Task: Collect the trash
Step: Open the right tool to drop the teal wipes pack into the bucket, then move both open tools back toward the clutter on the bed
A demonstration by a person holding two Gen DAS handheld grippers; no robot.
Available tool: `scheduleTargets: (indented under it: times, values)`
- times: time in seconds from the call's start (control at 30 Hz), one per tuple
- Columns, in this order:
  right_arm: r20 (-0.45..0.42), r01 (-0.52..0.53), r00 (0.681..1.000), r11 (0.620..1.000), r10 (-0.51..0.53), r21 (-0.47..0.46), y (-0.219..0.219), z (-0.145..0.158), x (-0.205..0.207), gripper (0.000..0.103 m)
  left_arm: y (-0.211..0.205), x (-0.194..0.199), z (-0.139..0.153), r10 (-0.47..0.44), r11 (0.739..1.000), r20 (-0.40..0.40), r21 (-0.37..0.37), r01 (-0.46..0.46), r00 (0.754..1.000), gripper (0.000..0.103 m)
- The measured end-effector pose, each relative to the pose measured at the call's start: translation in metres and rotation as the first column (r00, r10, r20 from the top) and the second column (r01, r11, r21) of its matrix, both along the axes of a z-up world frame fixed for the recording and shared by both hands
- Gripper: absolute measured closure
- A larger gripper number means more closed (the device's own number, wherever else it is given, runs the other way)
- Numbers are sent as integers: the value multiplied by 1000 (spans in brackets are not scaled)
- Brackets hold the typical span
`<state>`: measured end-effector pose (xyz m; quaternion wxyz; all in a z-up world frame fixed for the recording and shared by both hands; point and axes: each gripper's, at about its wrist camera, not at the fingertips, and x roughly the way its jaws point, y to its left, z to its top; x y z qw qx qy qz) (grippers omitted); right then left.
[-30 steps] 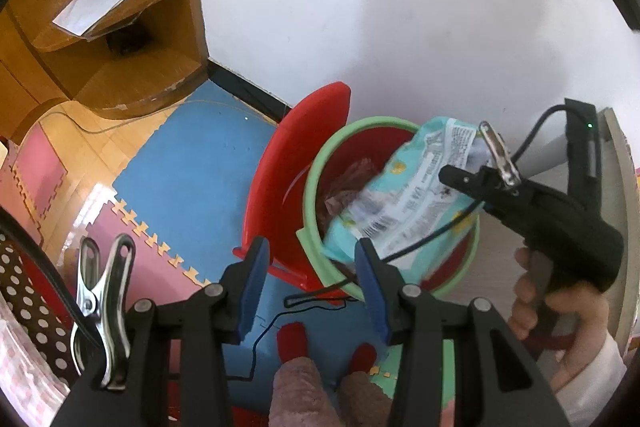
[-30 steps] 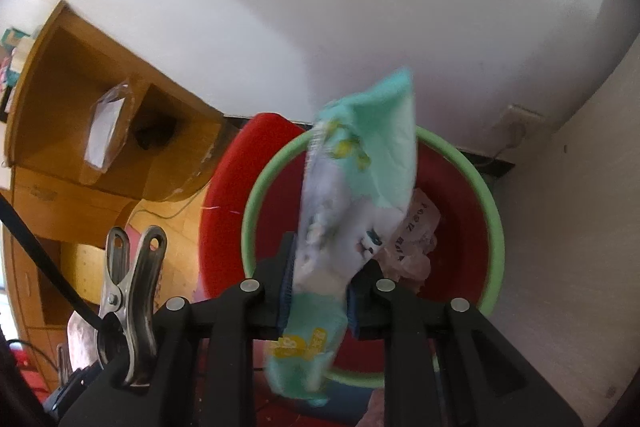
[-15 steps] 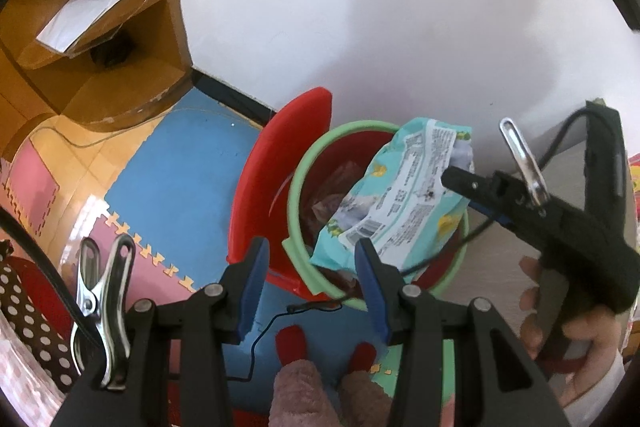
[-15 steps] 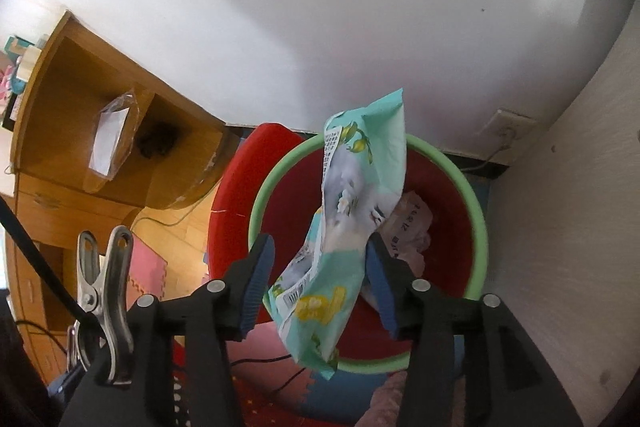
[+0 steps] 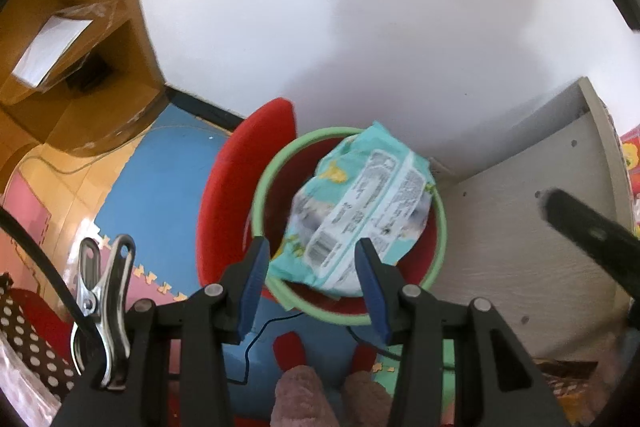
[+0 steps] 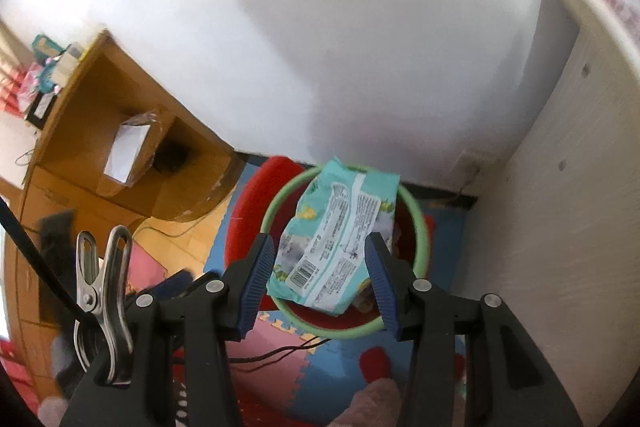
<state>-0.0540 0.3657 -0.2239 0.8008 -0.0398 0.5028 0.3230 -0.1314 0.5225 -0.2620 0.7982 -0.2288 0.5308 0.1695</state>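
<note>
- Bin (image 6: 418, 227) mouth mostly blocked by wipes pack (image 6: 340, 239) lying across the rim.
- Cabinet panel (image 6: 560, 207) close at 3 o'clock, wall (image 6: 320, 27) at 12.
- Foam mat (image 5: 160, 179) at 9 o'clock open.

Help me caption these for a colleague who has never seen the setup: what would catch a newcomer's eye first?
The pale turquoise printed wrapper lying across the mouth of the red bin with the green rim, on the floor by the white wall. Next, the bin's red lid standing up on its left. Then the right tool, blue pads apart above the wrapper, holding nothing.
</note>
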Motion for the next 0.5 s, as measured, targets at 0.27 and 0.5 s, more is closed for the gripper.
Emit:
scheduleTargets:
  times: [0.27, 0.5]
  values:
    - [86, 12, 996, 999, -16, 43, -55, 58, -15, 54, -22, 40, -8, -93, 995, -26, 21, 94, 995, 56]
    - [154, 83, 984, 994, -94, 76, -109, 90, -17, 54, -43, 71, -32, -146, 989, -65, 21, 147, 987, 56]
